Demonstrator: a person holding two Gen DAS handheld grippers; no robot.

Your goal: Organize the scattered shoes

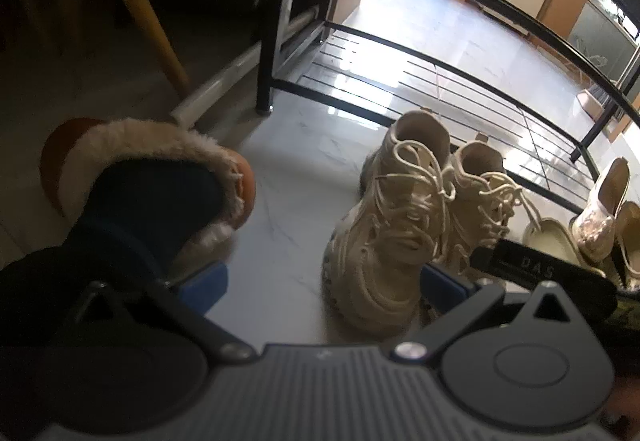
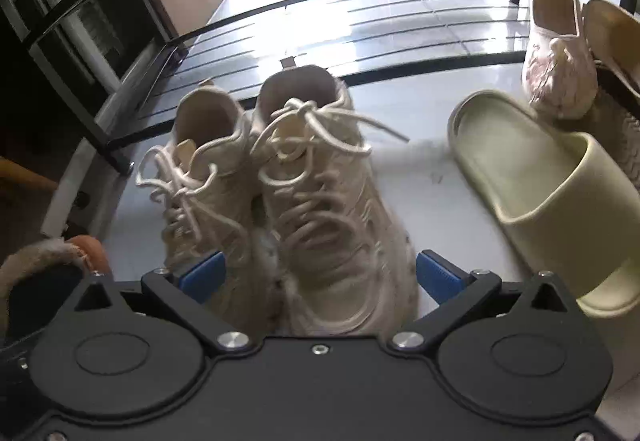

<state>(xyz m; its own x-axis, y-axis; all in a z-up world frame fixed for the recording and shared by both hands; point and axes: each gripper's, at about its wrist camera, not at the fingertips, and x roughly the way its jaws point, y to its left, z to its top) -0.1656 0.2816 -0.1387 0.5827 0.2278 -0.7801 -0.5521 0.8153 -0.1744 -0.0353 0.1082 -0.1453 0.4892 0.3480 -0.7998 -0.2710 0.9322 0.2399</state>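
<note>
Beige mesh and thick foam soles make the two sneakers (image 2: 280,193) look light but bulky. They stand side by side on the pale floor just in front of the black shoe rack (image 2: 360,25), heels toward its lowest tier. We judge the uppers soft enough to cave under a squeeze, while the padded heel collar and the sole edge look firmer, so those are where we would take hold. The loose laces could snag on a rack bar.

Our right gripper (image 2: 320,275) hangs over the toes with its blue pads spread wide, nothing pressed between them. Our left gripper (image 1: 324,283) also stands wide and empty over the floor, with the sneakers' toes by its right pad.

Left of the rack's near leg sits a fur-lined brown boot (image 1: 152,177), plush and probably floppy at the cuff. To the right of the sneakers lies a pale green slide (image 2: 540,177), rubbery and likely easy to pinch at its strap. Beyond it a pink slipper (image 2: 556,53) leans up against the rack.
</note>
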